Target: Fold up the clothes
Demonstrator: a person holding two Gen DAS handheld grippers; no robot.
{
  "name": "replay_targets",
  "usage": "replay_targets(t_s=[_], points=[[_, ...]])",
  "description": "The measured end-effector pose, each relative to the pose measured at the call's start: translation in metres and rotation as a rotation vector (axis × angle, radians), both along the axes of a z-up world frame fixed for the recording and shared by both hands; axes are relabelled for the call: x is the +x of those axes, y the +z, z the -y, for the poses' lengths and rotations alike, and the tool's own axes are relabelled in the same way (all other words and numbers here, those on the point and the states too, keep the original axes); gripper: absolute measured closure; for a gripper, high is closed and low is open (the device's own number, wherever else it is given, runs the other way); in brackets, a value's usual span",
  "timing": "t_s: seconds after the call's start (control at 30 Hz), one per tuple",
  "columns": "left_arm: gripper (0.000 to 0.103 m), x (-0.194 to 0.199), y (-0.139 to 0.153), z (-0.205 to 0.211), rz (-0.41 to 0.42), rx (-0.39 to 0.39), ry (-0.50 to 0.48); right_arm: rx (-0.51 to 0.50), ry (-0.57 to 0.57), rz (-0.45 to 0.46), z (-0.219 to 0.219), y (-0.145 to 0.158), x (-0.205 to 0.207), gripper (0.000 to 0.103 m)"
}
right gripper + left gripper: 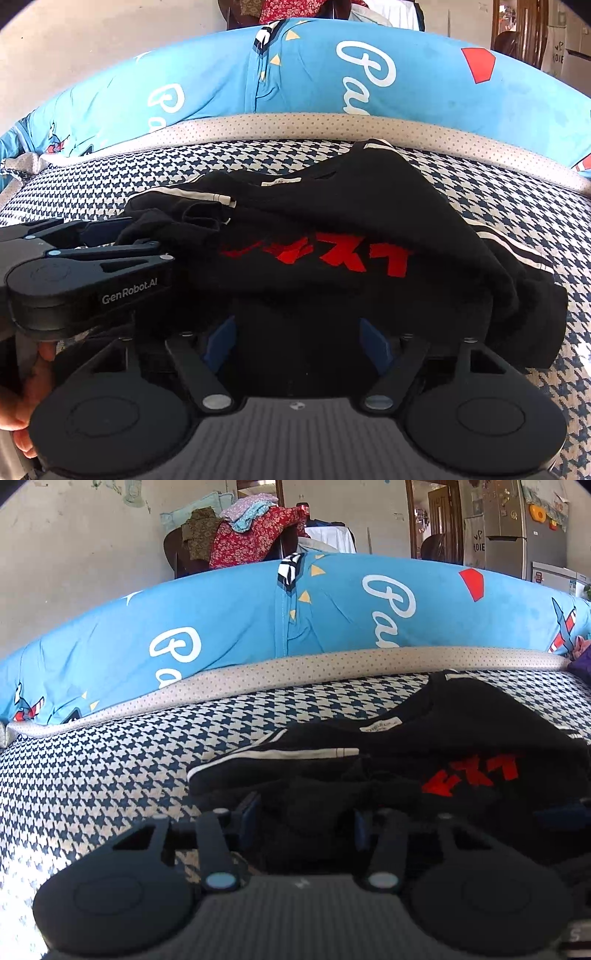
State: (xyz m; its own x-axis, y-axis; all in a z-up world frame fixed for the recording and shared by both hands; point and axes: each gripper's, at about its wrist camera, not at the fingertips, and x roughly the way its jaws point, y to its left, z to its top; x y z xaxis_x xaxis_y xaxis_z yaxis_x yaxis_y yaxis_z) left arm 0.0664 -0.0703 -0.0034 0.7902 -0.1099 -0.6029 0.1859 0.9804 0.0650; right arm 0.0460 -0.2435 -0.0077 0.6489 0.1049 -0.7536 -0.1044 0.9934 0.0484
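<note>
A black shirt [461, 731] [369, 206] with a red print [325, 254] and white sleeve stripes lies crumpled on the houndstooth bed cover [110, 768]. My left gripper [306, 819] sits at the shirt's left edge, and a bunched fold of black cloth fills the space between its blue pads [251, 810]. In the right wrist view it comes in from the left as the left gripper [122, 236], with cloth pinched between its fingers. My right gripper [298, 341] stands wide over the shirt's near hem; its blue pads [375, 343] are apart from the cloth lying between them.
A long blue bolster [221, 627] [314, 81] with white lettering runs along the far side of the bed. Behind it a chair holds a heap of clothes [251, 535]. A fridge [524, 528] stands at the back right. A person's hand [22, 398] holds the left gripper.
</note>
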Motion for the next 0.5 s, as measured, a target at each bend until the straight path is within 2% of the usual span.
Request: replay_targets(t_s=[0.1, 0.27, 0.5], points=[[0.057, 0.002, 0.003, -0.009, -0.002, -0.026, 0.033, 0.003, -0.004, -0.006, -0.002, -0.001, 0.003, 0.028], [0.066, 0.004, 0.003, -0.023, 0.019, -0.002, 0.109, 0.018, -0.003, -0.024, -0.006, -0.003, 0.006, 0.027], [0.068, 0.006, 0.002, -0.052, 0.010, 0.006, 0.220, 0.005, 0.005, -0.025, -0.010, -0.004, 0.006, 0.027]])
